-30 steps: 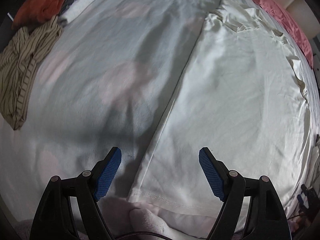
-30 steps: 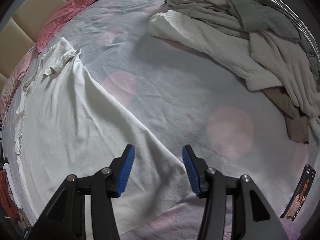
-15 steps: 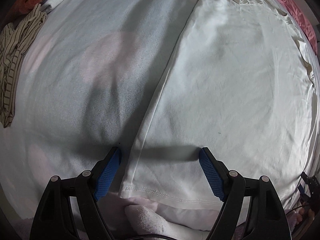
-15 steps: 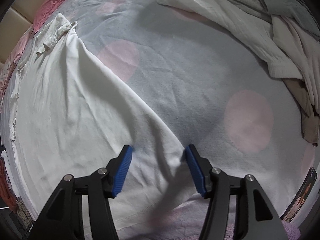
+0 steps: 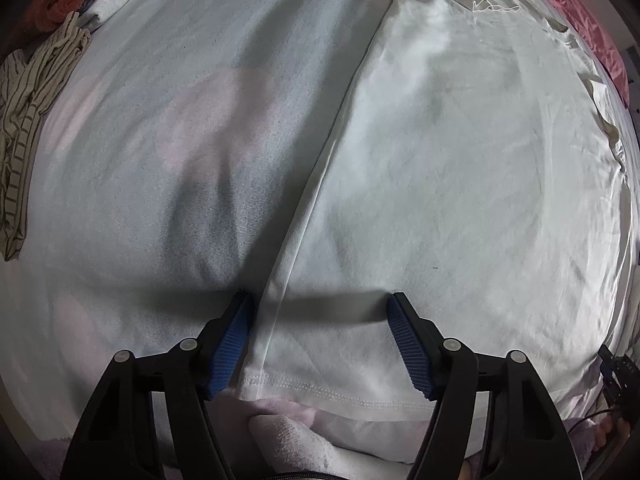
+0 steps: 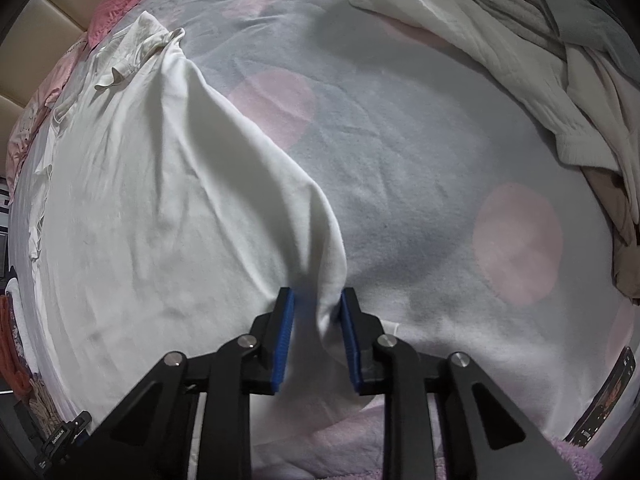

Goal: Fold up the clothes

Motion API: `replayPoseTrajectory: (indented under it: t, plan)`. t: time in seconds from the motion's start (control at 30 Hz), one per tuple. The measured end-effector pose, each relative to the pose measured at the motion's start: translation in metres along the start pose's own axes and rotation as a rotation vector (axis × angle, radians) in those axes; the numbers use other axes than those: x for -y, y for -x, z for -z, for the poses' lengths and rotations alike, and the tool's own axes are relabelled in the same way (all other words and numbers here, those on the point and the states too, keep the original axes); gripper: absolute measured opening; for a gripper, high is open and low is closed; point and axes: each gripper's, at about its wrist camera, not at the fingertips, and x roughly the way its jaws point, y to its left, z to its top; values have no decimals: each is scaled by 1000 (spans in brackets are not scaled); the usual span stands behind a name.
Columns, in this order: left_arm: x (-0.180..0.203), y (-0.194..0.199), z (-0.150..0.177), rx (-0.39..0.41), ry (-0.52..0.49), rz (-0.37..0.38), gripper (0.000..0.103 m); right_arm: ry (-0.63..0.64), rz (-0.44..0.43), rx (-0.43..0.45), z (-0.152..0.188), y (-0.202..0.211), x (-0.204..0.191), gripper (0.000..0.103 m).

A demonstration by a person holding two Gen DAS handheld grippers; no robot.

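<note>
The white shirt [image 5: 440, 168] lies flat on the bed [image 6: 400, 168]; the left tongs [image 5: 320, 340] stand spread over its hem corner; the right tongs [image 6: 316, 336] pinch a bunched fold of its edge.

White shirt [image 5: 440, 200] on grey, pink-dotted blanket [image 6: 420, 160]; blue jaws.

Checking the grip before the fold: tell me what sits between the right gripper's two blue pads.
In the right wrist view, a bunched edge of the white shirt stands between the right gripper pads; nothing else lies there.
</note>
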Motion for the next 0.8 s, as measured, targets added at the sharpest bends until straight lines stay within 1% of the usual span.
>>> replayPoseTrajectory:
  t: [0.07,0.1,0.13,0.17,0.2,0.27,0.33,0.43,0.6,0.63,0.73,0.8]
  plan:
    - [0,4,2,17,-3,20,53,9,-7,4,1,2,-1,15]
    - [0,6,3,26,-4,29,50,13,-9,7,2,3,-2,14]
    - [0,8,4,34,-5,39,45,17,-15,11,3,4,-3,12]
    - [0,10,5,43,-6,49,38,21,-20,15,4,6,-3,11]
    - [0,13,6,51,-8,59,35,21,-25,20,4,8,-3,10]
    - [-1,17,8,68,-10,78,19,19,-40,33,6,11,-3,9]
    - [-1,21,10,85,-13,98,12,17,-60,47,6,16,-2,8]
    - [-1,27,13,111,-16,127,8,9,-82,74,7,23,-1,7]
    - [-1,38,18,153,-23,176,6,-9,-116,135,6,36,5,6]
    - [-2,42,16,171,-25,190,6,-13,-124,147,6,38,6,6]
    - [4,61,-5,237,-33,241,6,-17,-147,177,-2,42,8,6]
    - [7,70,-16,283,-38,265,6,-19,-162,199,-2,43,3,6]
